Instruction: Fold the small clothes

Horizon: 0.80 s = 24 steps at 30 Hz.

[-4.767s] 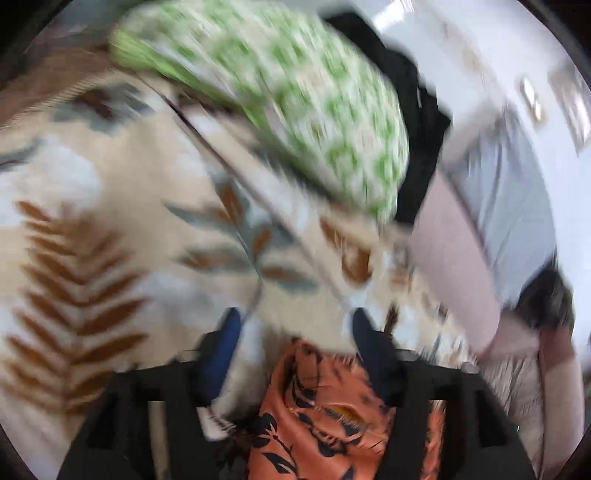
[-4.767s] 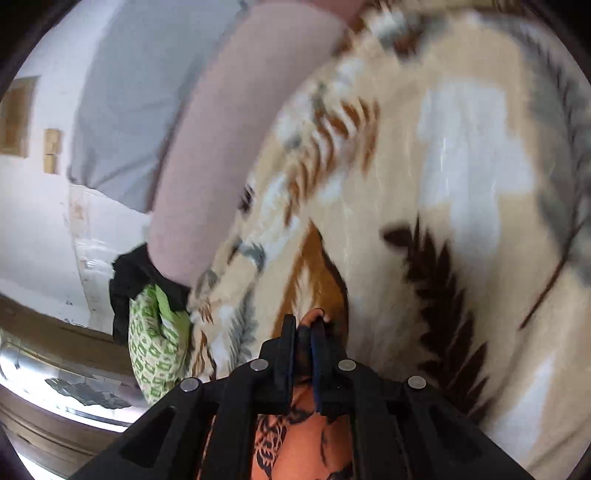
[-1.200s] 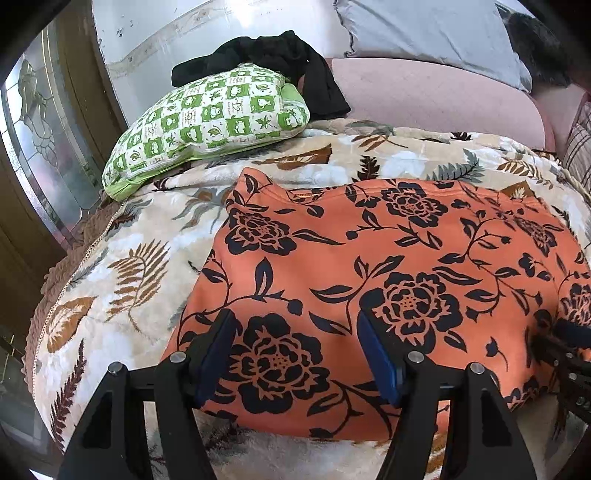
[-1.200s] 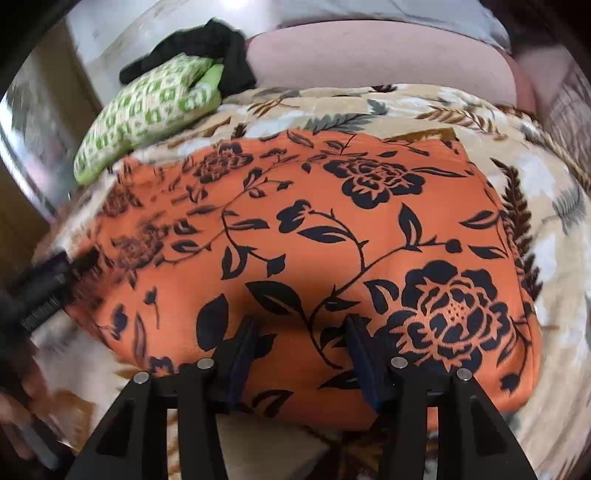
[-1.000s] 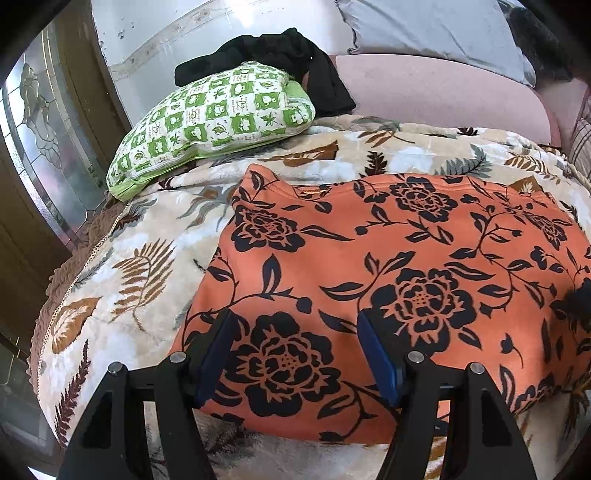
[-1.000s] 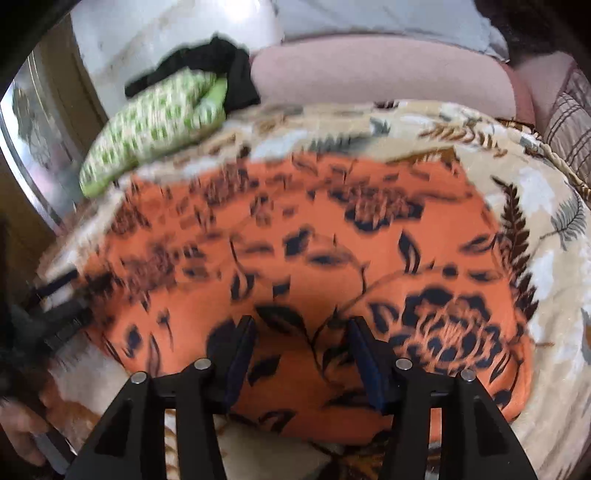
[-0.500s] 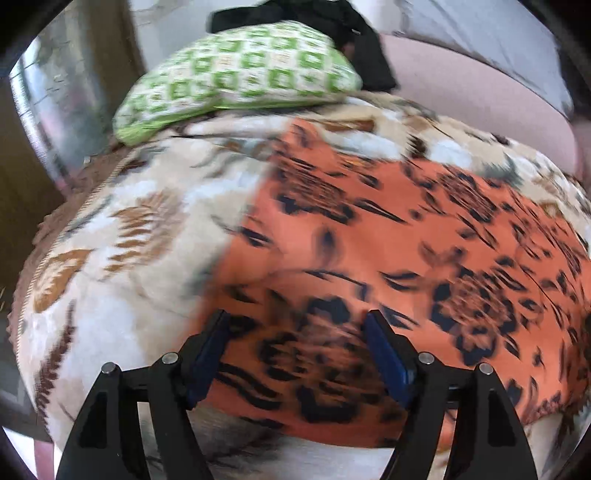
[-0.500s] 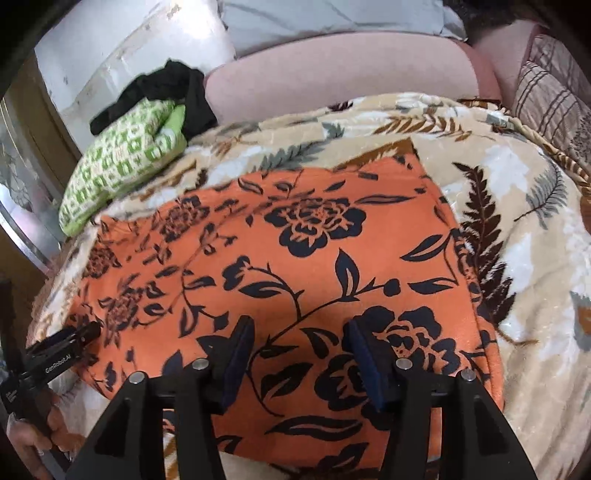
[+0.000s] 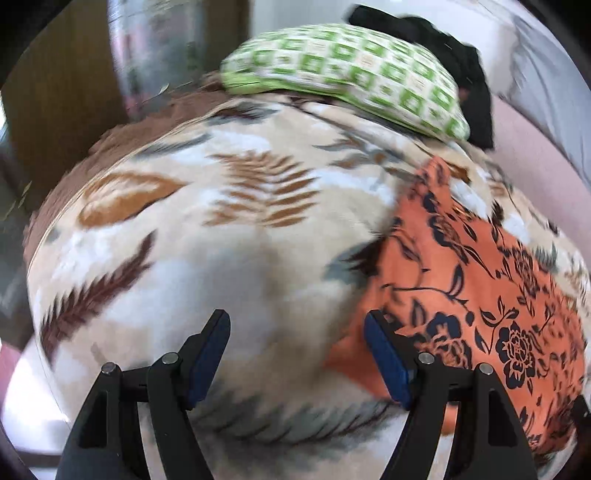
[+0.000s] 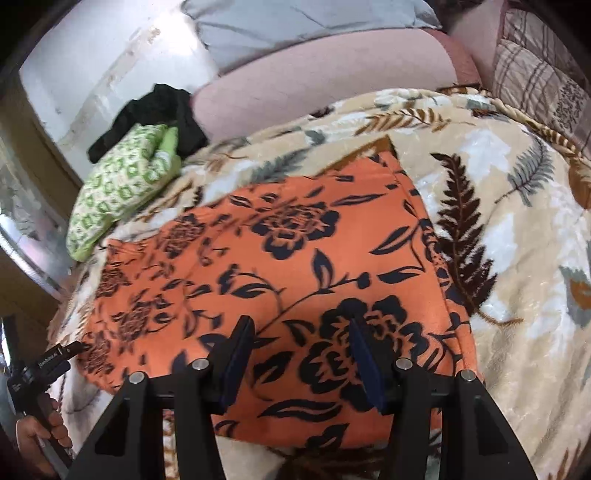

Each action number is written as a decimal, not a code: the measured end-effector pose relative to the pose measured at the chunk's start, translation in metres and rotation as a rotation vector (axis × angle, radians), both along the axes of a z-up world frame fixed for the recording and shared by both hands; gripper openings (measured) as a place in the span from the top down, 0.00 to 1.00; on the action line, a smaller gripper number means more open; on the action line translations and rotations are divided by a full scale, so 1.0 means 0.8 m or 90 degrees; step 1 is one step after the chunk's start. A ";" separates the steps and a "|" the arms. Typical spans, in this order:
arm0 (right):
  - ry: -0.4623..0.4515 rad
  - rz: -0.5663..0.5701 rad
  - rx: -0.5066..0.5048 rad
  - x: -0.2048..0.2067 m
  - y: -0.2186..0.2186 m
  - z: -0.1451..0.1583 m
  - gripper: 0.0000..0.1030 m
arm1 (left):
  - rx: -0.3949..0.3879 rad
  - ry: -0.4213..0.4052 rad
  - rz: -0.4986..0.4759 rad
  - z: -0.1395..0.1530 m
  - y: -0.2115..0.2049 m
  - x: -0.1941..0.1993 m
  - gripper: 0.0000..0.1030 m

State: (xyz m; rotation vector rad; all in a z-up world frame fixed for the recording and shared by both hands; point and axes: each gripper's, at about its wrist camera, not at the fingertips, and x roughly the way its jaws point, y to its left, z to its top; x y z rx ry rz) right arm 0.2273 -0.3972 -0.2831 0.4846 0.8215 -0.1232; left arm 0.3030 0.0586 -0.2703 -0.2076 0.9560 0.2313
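An orange garment with black flowers [image 10: 295,258] lies spread flat on a leaf-patterned blanket [image 10: 517,221]. My right gripper [image 10: 300,326] hovers open over its near edge, with nothing pinched between the fingers. In the left wrist view the garment [image 9: 461,295] fills the right side. My left gripper [image 9: 295,321] stands wide open over bare blanket [image 9: 221,240], and its right finger is just at the garment's left corner. The right wrist view shows the left gripper [image 10: 55,360] at the garment's left edge, held by a hand [image 10: 40,439].
A green checked pillow [image 10: 122,184] with a black cloth [image 10: 159,107] behind it lies at the blanket's far left. Behind the blanket are a pink bolster [image 10: 332,74], a grey pillow [image 10: 295,22] and a plaid cushion [image 10: 535,74]. The blanket drops off at the left [image 9: 48,206].
The left gripper has slid left off the garment to its left corner and rolled, its jaws a little wider. The right gripper has shifted slightly and stays open over the near edge.
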 end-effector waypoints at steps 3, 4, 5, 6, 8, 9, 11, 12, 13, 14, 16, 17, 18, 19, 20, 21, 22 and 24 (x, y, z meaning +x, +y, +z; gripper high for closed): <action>-0.031 0.014 0.015 -0.006 0.007 0.009 0.44 | -0.053 0.002 0.011 -0.003 0.015 -0.021 0.26; -0.048 0.029 0.032 -0.009 0.011 0.013 0.44 | -0.053 0.006 0.007 -0.005 0.014 -0.025 0.26; -0.056 0.041 0.039 -0.008 0.017 0.015 0.44 | -0.050 0.006 0.001 -0.006 0.011 -0.027 0.26; -0.061 0.057 0.042 -0.009 0.024 0.018 0.44 | -0.044 0.005 -0.008 -0.008 0.004 -0.031 0.26; -0.065 0.087 0.038 -0.011 0.042 0.021 0.44 | -0.024 0.007 -0.026 -0.009 -0.012 -0.033 0.26; -0.067 0.101 0.032 -0.013 0.053 0.022 0.44 | -0.013 0.008 -0.033 -0.010 -0.019 -0.033 0.26; -0.067 0.132 0.008 -0.015 0.074 0.023 0.44 | 0.014 0.004 -0.043 -0.008 -0.031 -0.035 0.26; -0.068 0.141 -0.007 -0.017 0.082 0.024 0.44 | 0.037 -0.002 -0.050 -0.006 -0.040 -0.035 0.26; -0.069 0.149 -0.022 -0.019 0.090 0.025 0.44 | 0.052 -0.008 -0.056 -0.002 -0.046 -0.037 0.26; -0.071 0.155 -0.034 -0.021 0.096 0.025 0.44 | 0.066 -0.014 -0.062 0.001 -0.052 -0.038 0.26; -0.071 0.160 -0.053 -0.025 0.105 0.026 0.44 | 0.095 -0.032 -0.073 0.008 -0.065 -0.041 0.26; -0.070 0.160 -0.061 -0.028 0.107 0.027 0.44 | 0.100 -0.037 -0.077 0.011 -0.068 -0.041 0.26; -0.069 0.157 -0.069 -0.031 0.108 0.028 0.44 | 0.106 -0.045 -0.082 0.015 -0.071 -0.043 0.26; -0.069 0.153 -0.076 -0.034 0.109 0.030 0.44 | 0.110 -0.052 -0.085 0.019 -0.074 -0.045 0.26; -0.072 0.147 -0.078 -0.037 0.109 0.032 0.44 | 0.112 -0.059 -0.087 0.022 -0.076 -0.046 0.26; -0.076 0.141 -0.080 -0.041 0.109 0.035 0.44 | 0.113 -0.068 -0.091 0.026 -0.078 -0.049 0.26; -0.079 0.135 -0.082 -0.046 0.109 0.039 0.44 | 0.116 -0.076 -0.095 0.030 -0.080 -0.053 0.26; -0.085 0.123 -0.089 -0.053 0.108 0.046 0.44 | 0.125 -0.089 -0.103 0.035 -0.083 -0.060 0.26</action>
